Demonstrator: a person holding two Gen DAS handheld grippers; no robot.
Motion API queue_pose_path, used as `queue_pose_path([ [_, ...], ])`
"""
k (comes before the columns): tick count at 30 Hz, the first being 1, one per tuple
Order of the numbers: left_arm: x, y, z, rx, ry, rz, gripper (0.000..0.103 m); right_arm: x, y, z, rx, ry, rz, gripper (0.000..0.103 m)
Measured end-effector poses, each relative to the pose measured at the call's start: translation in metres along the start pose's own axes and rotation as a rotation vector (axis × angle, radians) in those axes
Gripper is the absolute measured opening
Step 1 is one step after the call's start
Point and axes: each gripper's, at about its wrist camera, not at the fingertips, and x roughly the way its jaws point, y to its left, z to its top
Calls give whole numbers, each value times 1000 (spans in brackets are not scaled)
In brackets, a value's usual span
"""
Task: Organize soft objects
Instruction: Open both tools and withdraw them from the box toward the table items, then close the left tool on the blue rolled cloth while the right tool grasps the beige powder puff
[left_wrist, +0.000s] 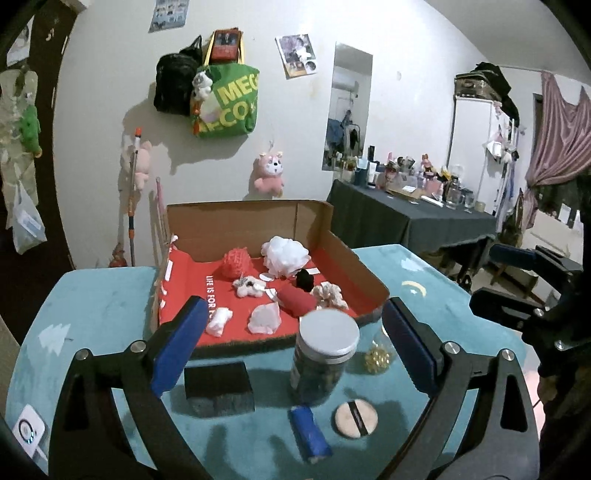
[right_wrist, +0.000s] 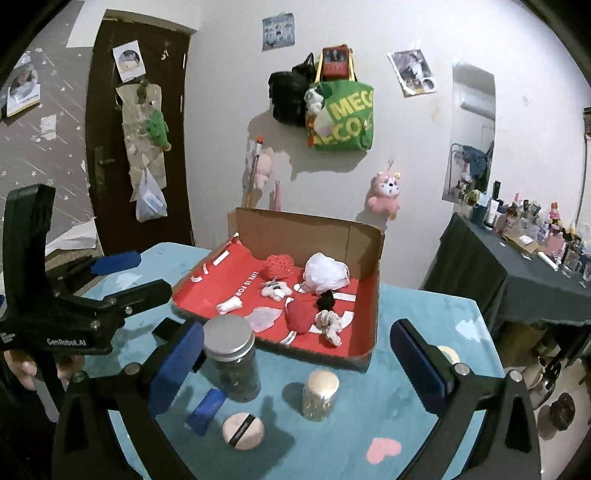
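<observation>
2 spread, empty grippers, left gripper (left_wrist: 295, 343) and right gripper (right_wrist: 295, 362), are hovering over a soft, light powder puff (right_wrist: 243, 431), probably best pinched at its squashy rim.

On teal velvet tabletop (right_wrist: 424, 306): open cardboard box with red lining (right_wrist: 364, 254) at rear centre. Inside box: white mesh pouf (right_wrist: 325, 273) at back right, red knitted ball (right_wrist: 279, 266) to its left, black pompom (right_wrist: 325, 300) in front of pouf. In front of box: tall metal-lidded glass jar (right_wrist: 231, 360) at left, small silver-capped jar (right_wrist: 320, 395) at right, round beige powder puff (right_wrist: 243, 431) nearest, blue cloth roll (right_wrist: 206, 410) beside puff.
</observation>
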Motion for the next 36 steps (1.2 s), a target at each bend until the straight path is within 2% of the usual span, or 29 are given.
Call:
queue_pose_path([
  [4, -9, 0, -25, -21, -3, 24, 97, -12, 8, -25, -2, -30, -42, 103],
  [9, -5, 2, -59, -53, 37, 40, 97, -12, 11, -60, 28, -26, -74, 103],
  [18, 26, 2, -110, -47, 162, 66, 97, 22, 7, -115, 101, 71, -59, 103],
  [25, 44, 3, -129, -64, 235, 56, 97, 44, 2, -139, 138, 134, -34, 103],
  [32, 54, -1, -131, -52, 274, 55, 97, 52, -2, -144, 155, 153, -23, 103],
  [36, 66, -2, -133, -37, 331, 68, 97, 55, -6, -146, 166, 163, -15, 103],
])
